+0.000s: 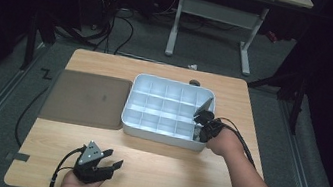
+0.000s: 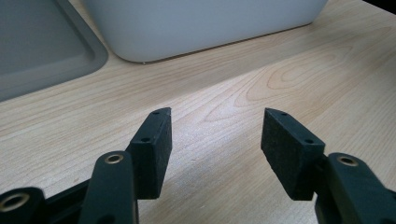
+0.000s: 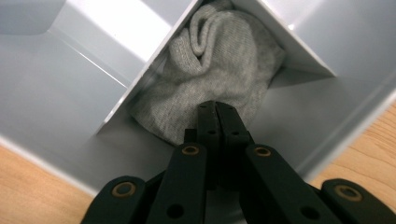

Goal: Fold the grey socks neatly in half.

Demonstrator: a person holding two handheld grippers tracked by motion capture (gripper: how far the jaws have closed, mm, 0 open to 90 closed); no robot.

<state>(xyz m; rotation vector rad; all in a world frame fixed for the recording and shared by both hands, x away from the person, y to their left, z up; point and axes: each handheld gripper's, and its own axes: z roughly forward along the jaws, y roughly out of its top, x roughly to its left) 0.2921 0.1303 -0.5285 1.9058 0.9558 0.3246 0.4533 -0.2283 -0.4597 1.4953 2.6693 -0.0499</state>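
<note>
Dark floor and a second desk frame sit behind the pale wooden worktop [image 1: 142, 170], where a white divided organiser box [image 1: 168, 108] stands toward the far right corner with a flat grey tray [image 1: 85, 98] just beside it on the left. From the high view the right gripper [image 1: 201, 124] dips into the box's near right corner compartment, while the left gripper [image 1: 107, 165] rests near the front edge, well apart from the box. Every other compartment looks empty as far as I can tell.

Along the left gripper view, its fingers [image 2: 156, 149] stand wide apart with nothing between them, over bare wood, facing the box wall [image 2: 205, 28] and a tray corner [image 2: 42, 51].

Along the right gripper view, the fingers [image 3: 208, 135] are pressed together, tips against a bunched grey sock [image 3: 219, 74] that lies in the compartment against a divider [image 3: 154, 60]. Whether they pinch fabric I cannot tell. I judge the sock is placed; only letting go and pulling back seems left.
</note>
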